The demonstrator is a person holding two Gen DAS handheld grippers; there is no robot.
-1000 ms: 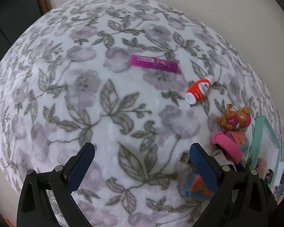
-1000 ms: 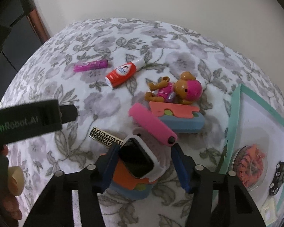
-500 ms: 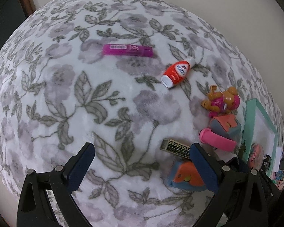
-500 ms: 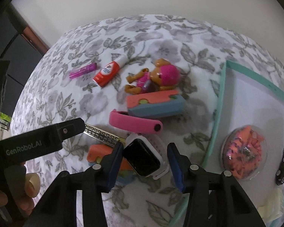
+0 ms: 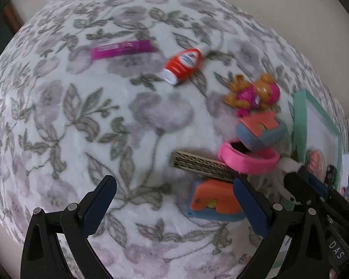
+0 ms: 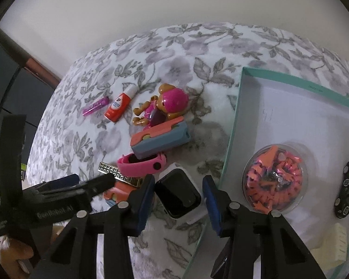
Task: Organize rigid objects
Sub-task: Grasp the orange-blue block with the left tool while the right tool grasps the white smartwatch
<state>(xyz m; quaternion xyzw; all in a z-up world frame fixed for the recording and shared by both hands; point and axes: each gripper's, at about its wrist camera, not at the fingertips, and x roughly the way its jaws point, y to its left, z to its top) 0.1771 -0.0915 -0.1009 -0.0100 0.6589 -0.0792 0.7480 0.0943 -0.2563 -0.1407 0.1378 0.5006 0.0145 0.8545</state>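
Surface: a plush floral blanket, white pile with grey leaves and mauve blossoms.

Right gripper: black frame, textured blue pads. Its jaws have just been closing on a smartwatch with a glossy black rectangular face in a white case; the left pad touches the case, and contact on the right side cannot be confirmed. The watch sits just beside the tray's near corner.

Left gripper: fingers spread wide over bare blanket, nothing between them.

Loose items on the blanket:
- a magenta tube
- a red squeeze bottle with white cap
- a glossy plastic dog figure in pink
- a blue-and-coral foam block
- a second such block, touching the left gripper's right pad
- a pink silicone band
- a flat gold bar with Greek-key pattern

Right wrist view only: the teal-rimmed white tray interior, holding a clear dome of orange pieces and a black toy car. The left wrist view is motion-blurred.
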